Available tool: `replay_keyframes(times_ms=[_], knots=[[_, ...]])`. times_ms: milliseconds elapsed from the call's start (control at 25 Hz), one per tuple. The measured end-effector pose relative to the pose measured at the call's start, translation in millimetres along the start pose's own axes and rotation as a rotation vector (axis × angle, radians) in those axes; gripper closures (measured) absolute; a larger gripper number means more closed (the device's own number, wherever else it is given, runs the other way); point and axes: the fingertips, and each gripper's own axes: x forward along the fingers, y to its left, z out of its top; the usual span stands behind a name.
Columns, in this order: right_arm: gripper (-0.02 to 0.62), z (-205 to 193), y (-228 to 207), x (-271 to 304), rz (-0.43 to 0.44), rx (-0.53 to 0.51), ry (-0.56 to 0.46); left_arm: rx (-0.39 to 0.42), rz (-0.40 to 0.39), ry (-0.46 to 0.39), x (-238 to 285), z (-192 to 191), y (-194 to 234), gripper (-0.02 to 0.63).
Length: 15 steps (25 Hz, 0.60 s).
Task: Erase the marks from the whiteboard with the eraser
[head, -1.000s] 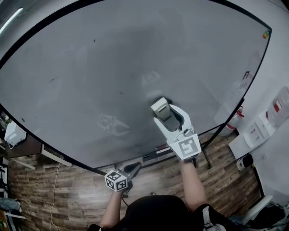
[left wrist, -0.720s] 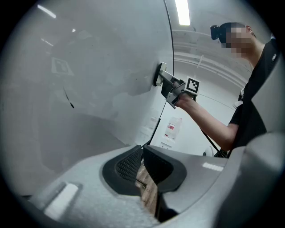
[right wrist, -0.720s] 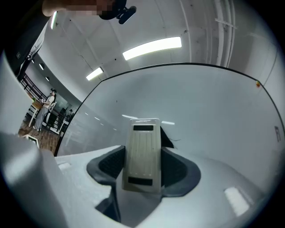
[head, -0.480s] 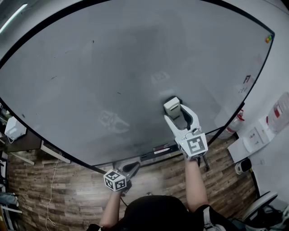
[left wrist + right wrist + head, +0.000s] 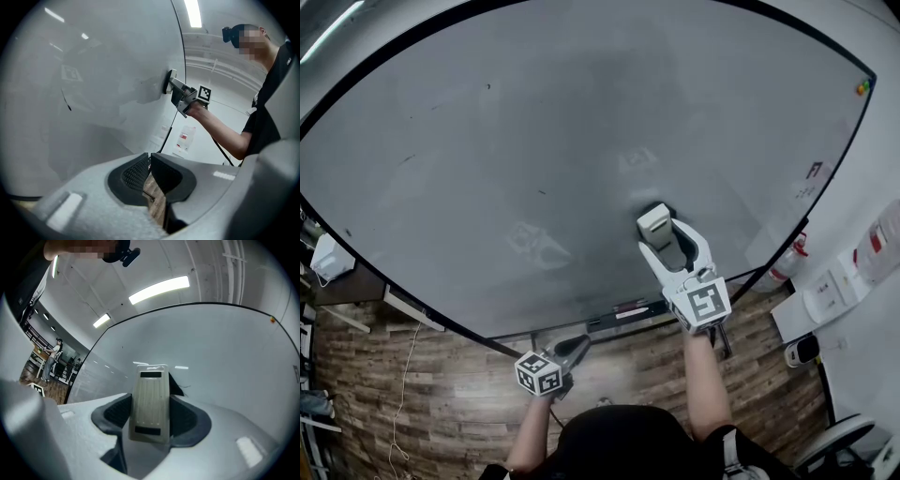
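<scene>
I am holding the right gripper [image 5: 151,416] up to the large pale grey whiteboard with the black frame [image 5: 534,141]. Its two jaws are closed on the beige rectangular plastic eraser [image 5: 150,394], one dark pad on each long side. The eraser stands upright between them, and its top end comes out above the jaws. In the left gripper view I see the eraser lying with its face against the board surface. In the head view this place is in the lower right part of the board, a little above the lower frame.

Just beside the eraser, on its right, a thin dark stroke [image 5: 188,386] is on the board. Some other small dark marks [image 5: 541,192] are further left and higher, well apart from the eraser.

The left gripper [image 5: 150,171] is low, below the lower edge of the board and in front of the brown wooden plank floor [image 5: 422,375]. Its jaws are almost fully together, only a thin slit is between the pads, and through it I see the floor. It has nothing in its grip and does not touch the board.
</scene>
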Motion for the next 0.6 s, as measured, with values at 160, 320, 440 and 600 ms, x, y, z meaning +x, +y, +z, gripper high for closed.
replay_keyframes(times_ms=[160, 320, 440, 600], knots=[[0.342, -9.5, 10.1, -10.0, 0.079, 0.034, -0.024, -0.001, 0.011, -0.005, 3.7, 0.4, -3.8, 0.586], [0.341, -45.7, 32.8, -27.1, 0.164, 0.061, 0.053, -0.002, 0.016, -0.009, 8.1, -0.9, -10.3, 0.586], [0.341, -74.3, 51.5, -40.7, 0.217, 0.111, 0.102, -0.006, 0.019, -0.009, 9.5, -2.8, -15.4, 0.586], [0.341, -98.7, 72.0, -63.9, 0.272, 0.153, 0.155, -0.009, 0.025, -0.007, 10.1, -5.3, -21.4, 0.586]])
